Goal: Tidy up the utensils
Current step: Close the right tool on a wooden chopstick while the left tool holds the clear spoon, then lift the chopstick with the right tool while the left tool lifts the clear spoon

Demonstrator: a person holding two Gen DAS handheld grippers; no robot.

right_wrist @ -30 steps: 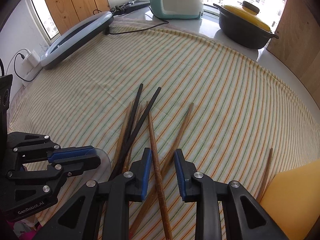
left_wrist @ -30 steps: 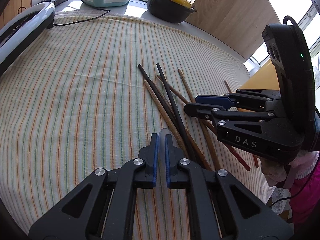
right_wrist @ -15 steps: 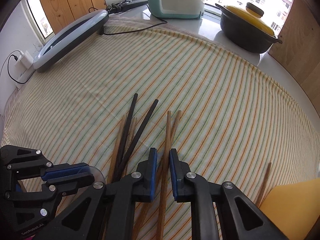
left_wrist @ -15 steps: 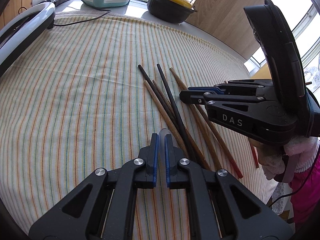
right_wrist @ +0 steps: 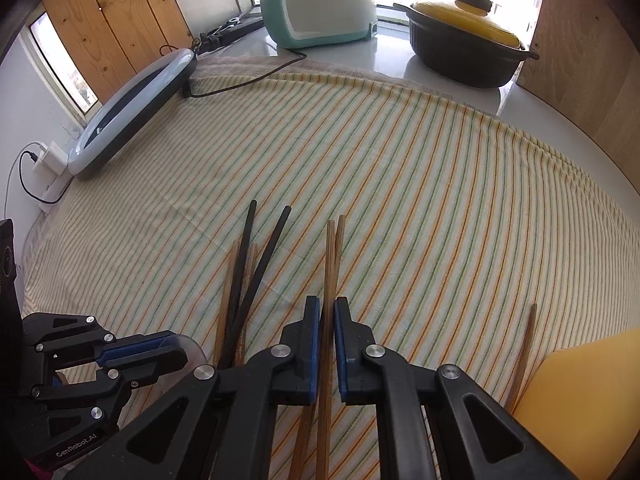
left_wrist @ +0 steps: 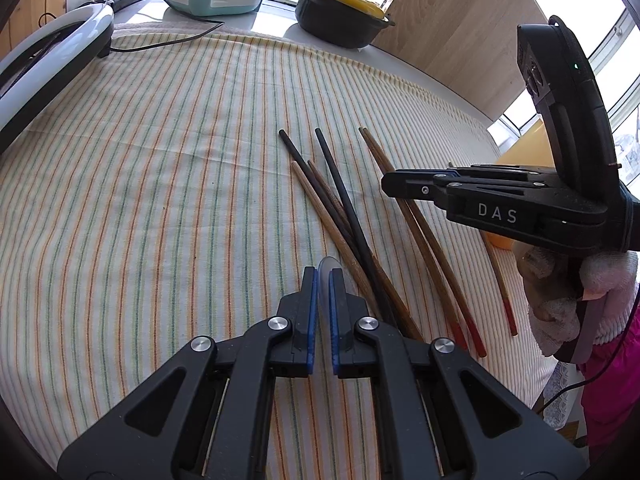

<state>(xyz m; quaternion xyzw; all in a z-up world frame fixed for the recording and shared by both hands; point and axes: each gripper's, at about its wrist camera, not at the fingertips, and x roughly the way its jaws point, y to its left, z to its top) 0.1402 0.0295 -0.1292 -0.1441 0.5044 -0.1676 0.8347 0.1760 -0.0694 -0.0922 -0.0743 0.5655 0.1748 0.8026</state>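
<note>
Several chopsticks lie on a striped cloth. My right gripper is shut on a pair of brown wooden chopsticks; the same pair shows in the left wrist view, under the right gripper. Two black chopsticks and two more brown ones lie crossed just left of it. My left gripper is shut on a thin clear plastic piece, near the crossed black chopsticks. It also shows in the right wrist view.
A yellow container stands at the right, a single brown chopstick beside it. At the back are a black pot with yellow lid, a teal appliance and a flat blue-grey device with a cord.
My right gripper has closed on two brown chopsticks, brought them together parallel and lifted them slightly off the pile. My left gripper has not moved.
</note>
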